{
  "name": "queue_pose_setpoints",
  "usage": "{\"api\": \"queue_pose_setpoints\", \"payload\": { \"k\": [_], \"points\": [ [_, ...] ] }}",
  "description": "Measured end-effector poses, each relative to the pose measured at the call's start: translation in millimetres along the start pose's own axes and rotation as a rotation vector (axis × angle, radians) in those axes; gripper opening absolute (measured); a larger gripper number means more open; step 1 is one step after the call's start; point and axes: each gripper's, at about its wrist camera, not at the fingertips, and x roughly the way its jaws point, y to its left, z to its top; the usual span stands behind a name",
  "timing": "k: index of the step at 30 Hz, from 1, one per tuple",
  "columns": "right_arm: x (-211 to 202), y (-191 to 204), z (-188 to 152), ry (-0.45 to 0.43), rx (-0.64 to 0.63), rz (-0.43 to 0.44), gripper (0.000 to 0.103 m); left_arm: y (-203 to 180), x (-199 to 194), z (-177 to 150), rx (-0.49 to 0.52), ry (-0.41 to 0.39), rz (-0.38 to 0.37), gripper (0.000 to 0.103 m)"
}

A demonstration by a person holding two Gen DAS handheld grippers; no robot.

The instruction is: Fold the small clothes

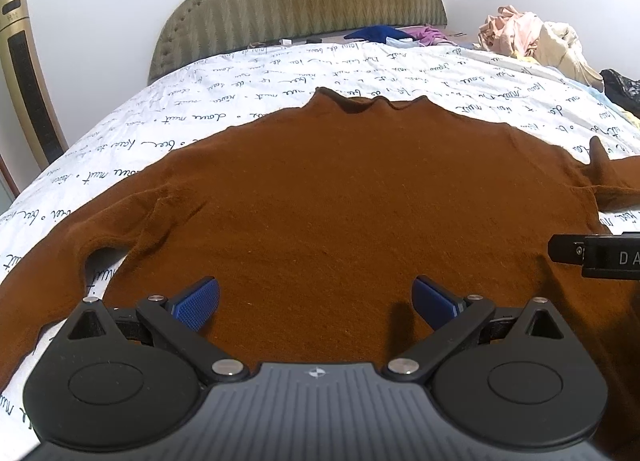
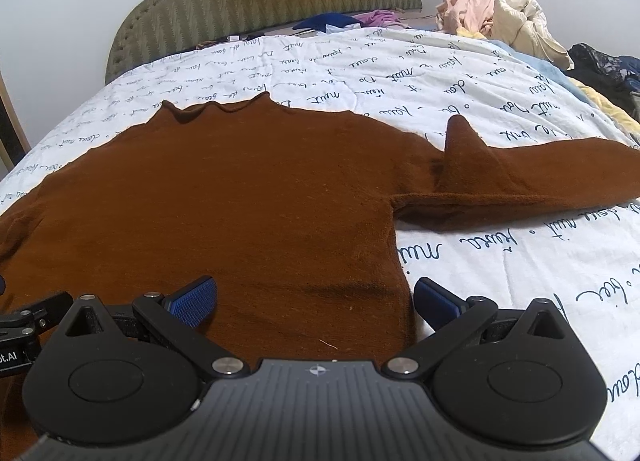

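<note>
A brown knit sweater point(image 1: 320, 189) lies flat on the bed, collar toward the headboard, sleeves spread to both sides. It also shows in the right wrist view point(image 2: 240, 197), where its right sleeve point(image 2: 520, 177) stretches out with a bump of raised fabric. My left gripper point(image 1: 316, 301) is open and empty over the sweater's lower body. My right gripper point(image 2: 316, 301) is open and empty over the sweater's lower right side edge. Part of the right gripper point(image 1: 596, 255) shows at the right edge of the left wrist view.
A white bedsheet with black script point(image 2: 500, 261) covers the bed. An olive padded headboard point(image 1: 304, 1) stands at the far end. A pile of clothes point(image 2: 500, 17) sits at the far right; more garments point(image 1: 384, 35) lie by the headboard. A gold appliance point(image 1: 24, 81) stands left.
</note>
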Motion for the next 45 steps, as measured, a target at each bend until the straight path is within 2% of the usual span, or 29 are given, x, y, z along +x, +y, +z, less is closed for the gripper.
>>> {"api": "queue_pose_setpoints", "payload": {
  "k": [17,24,27,30,34,38,42,45],
  "points": [
    [1.0,-10.6,-1.0,-0.012,0.019,0.005,0.103,-10.5,-1.6,2.3,0.012,-0.01,-0.026,0.103],
    [-12.7,-41.0,-0.3,-0.138,0.008,0.135,0.103,-16.9,-0.1,10.1,-0.03,-0.018,-0.091,0.103],
    [-16.9,-70.5,3.3,-0.16,0.052,0.128,0.103,-21.9,2.6,12.1,-0.034,-0.024,-0.085,0.103],
    [-21.2,-111.4,9.5,-0.172,0.139,0.06,0.103,-26.6,5.7,12.6,-0.024,-0.032,-0.08,0.103],
    [-23.8,-183.0,16.4,-0.193,0.281,-0.03,0.103,-30.3,11.7,12.8,-0.012,-0.022,-0.089,0.103],
    [-26.3,-257.9,20.1,-0.276,0.434,-0.058,0.103,-35.5,18.9,11.7,0.038,0.017,-0.092,0.103],
    [-21.4,-336.0,15.0,-0.373,0.685,-0.032,0.103,-39.7,22.7,9.9,0.057,0.035,-0.091,0.103],
    [-6.4,-381.4,8.3,-0.398,0.882,0.03,0.102,-42.4,22.7,9.6,0.069,0.037,-0.084,0.103]
  ]
}}
